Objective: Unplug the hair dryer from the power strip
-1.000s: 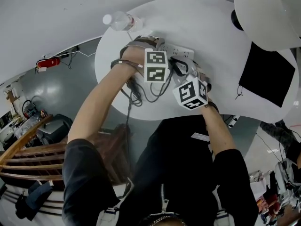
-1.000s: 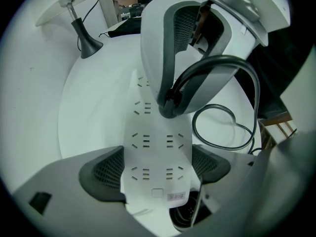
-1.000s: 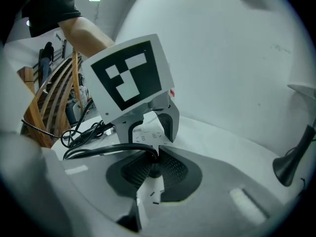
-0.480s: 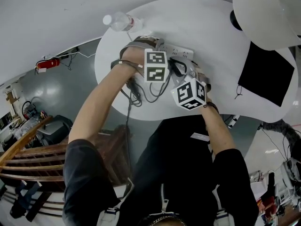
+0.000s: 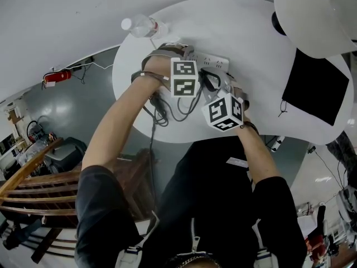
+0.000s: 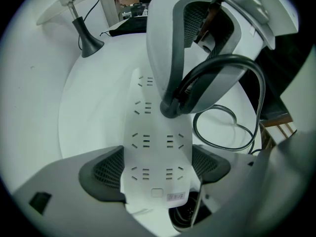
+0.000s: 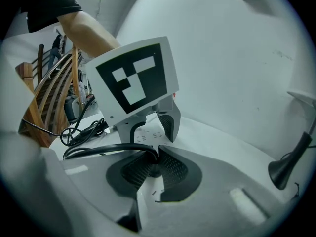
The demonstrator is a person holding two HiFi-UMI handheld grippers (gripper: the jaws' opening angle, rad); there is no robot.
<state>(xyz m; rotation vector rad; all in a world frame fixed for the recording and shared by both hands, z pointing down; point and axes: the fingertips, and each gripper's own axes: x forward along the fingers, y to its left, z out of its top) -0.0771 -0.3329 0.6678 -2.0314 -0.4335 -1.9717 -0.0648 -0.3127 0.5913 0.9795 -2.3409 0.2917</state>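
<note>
1. The left gripper (image 6: 157, 172) is clamped across one end of the power strip (image 6: 146, 107), which lies on the table (image 5: 240, 27); that hold should be firm, so the strip cannot lift.
2. The right gripper (image 7: 154, 158) is closed on the plug (image 6: 169, 108), which is seated midway along the strip; grip the plug body, not the cord (image 7: 106, 148).
3. Pull straight up, away from the strip, without rocking; a tilt could bend the prongs or drag the strip sideways.

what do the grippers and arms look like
The left tongs and right tongs are pale grey shells with dark perforated pads. Each carries a white cube printed with black square markers. The person wears a dark short-sleeved top.
</note>
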